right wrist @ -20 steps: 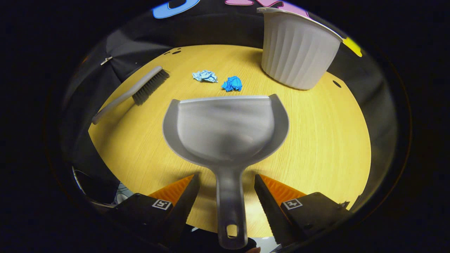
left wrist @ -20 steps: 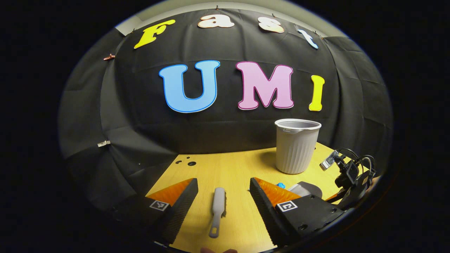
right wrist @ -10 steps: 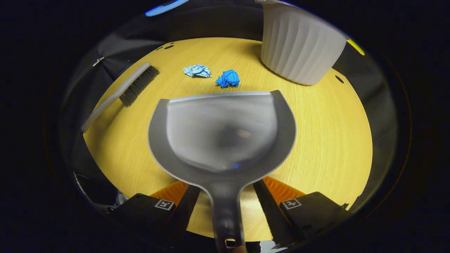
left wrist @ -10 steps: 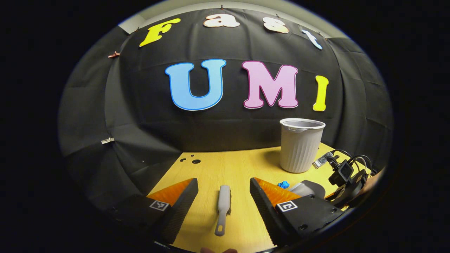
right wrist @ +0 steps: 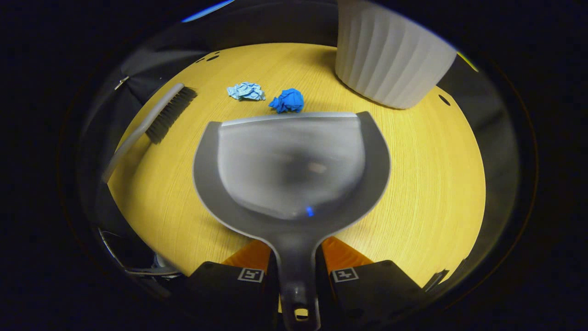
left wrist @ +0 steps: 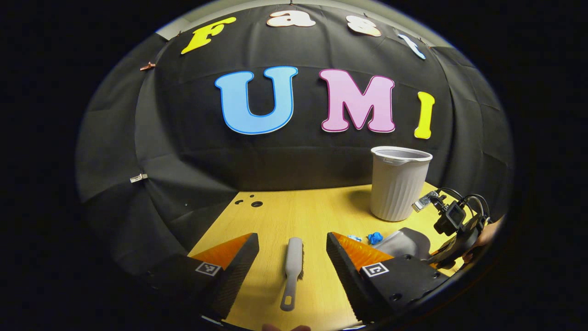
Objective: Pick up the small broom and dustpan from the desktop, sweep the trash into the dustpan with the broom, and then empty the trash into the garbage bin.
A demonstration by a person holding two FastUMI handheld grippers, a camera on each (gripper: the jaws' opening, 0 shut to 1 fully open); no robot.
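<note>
In the right gripper view my right gripper [right wrist: 296, 271] is shut on the handle of the grey dustpan [right wrist: 291, 165], whose front lip sits just short of a dark blue paper wad [right wrist: 287, 100] and a pale blue wad [right wrist: 246, 91]. The grey broom [right wrist: 151, 123] lies at the left of the desktop. In the left gripper view my left gripper [left wrist: 292, 264] hangs open above the broom [left wrist: 292, 271], which lies lengthwise between its fingers, untouched. The right gripper [left wrist: 452, 225], the dustpan [left wrist: 404, 242] and the dark blue wad [left wrist: 375, 237] appear to the right.
A ribbed white garbage bin [left wrist: 398, 183] stands upright at the back right of the yellow wooden desktop [left wrist: 298, 216]; it is also close behind the dustpan [right wrist: 390, 59]. Small holes [left wrist: 250, 202] mark the desktop's far left corner. Black cloth walls the booth.
My right gripper has slid forward along the dustpan handle and closed on it. The left gripper stayed open over the broom, drifting slightly.
</note>
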